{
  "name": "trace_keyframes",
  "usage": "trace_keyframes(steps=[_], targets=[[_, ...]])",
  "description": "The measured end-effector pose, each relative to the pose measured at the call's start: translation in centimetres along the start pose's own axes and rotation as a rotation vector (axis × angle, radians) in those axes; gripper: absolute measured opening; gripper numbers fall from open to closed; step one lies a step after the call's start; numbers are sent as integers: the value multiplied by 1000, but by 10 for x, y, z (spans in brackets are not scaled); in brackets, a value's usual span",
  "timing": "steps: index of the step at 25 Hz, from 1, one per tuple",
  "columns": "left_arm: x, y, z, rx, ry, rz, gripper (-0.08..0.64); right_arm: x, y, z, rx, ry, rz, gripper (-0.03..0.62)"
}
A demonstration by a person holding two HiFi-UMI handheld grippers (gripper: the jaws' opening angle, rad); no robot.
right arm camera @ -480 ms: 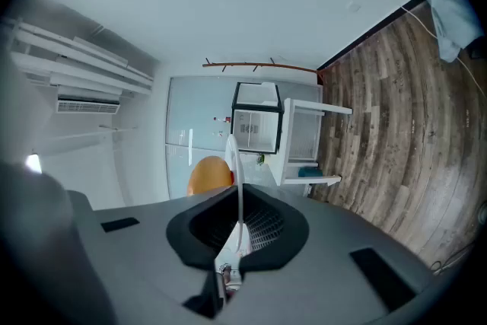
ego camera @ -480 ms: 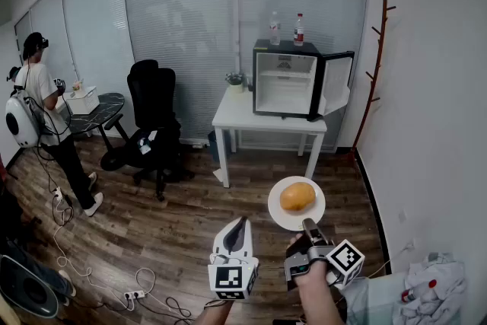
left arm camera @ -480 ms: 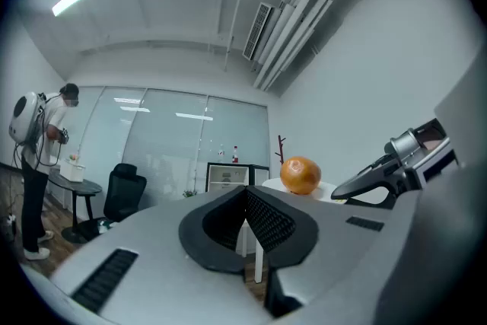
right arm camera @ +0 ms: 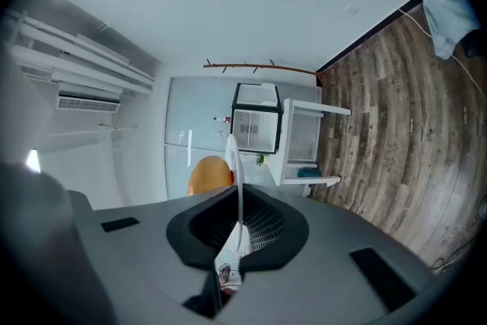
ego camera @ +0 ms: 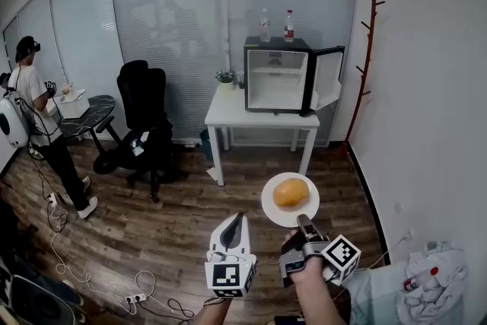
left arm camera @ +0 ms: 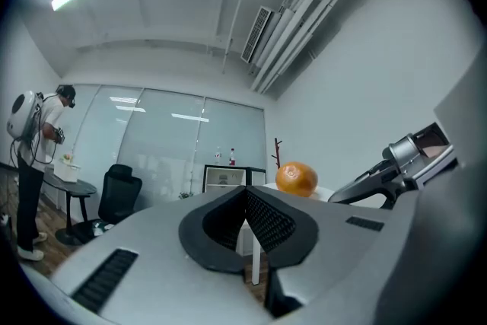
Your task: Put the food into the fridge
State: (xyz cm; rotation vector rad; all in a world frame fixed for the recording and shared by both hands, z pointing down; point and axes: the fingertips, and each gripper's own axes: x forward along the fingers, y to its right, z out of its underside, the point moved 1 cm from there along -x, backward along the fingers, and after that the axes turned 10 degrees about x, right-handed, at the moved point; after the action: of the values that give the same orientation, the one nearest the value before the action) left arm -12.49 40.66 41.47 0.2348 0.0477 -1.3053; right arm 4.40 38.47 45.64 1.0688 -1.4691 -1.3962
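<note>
A small black fridge (ego camera: 278,76) stands on a white table (ego camera: 262,118) against the far wall, its door (ego camera: 329,78) swung open to the right and its white inside showing. My right gripper (ego camera: 301,220) is shut on the near rim of a white plate (ego camera: 272,211) that carries an orange fruit (ego camera: 291,192), held level above the wooden floor. In the right gripper view the plate's edge (right arm camera: 234,186) runs between the jaws, with the fruit (right arm camera: 211,175) beside it and the fridge (right arm camera: 259,125) beyond. My left gripper (ego camera: 238,217) is shut on nothing, just left of the plate.
Two bottles (ego camera: 265,25) stand on the fridge and a small plant (ego camera: 224,77) on the table. A black office chair (ego camera: 144,114) and a person (ego camera: 34,110) at a dark table are at the left. A coat rack (ego camera: 364,65) leans at the right wall; cables (ego camera: 91,278) lie on the floor.
The whole view has shifted: the fridge and table now sit a little left and higher, and the plate with the fruit has drifted slightly left. Both grippers keep their hold.
</note>
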Motion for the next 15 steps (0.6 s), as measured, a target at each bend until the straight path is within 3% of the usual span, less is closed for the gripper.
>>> trace_keyframes(steps=[15], targets=[[12, -28, 25, -22, -18, 20, 26, 25, 15, 11, 31, 45, 9, 34]])
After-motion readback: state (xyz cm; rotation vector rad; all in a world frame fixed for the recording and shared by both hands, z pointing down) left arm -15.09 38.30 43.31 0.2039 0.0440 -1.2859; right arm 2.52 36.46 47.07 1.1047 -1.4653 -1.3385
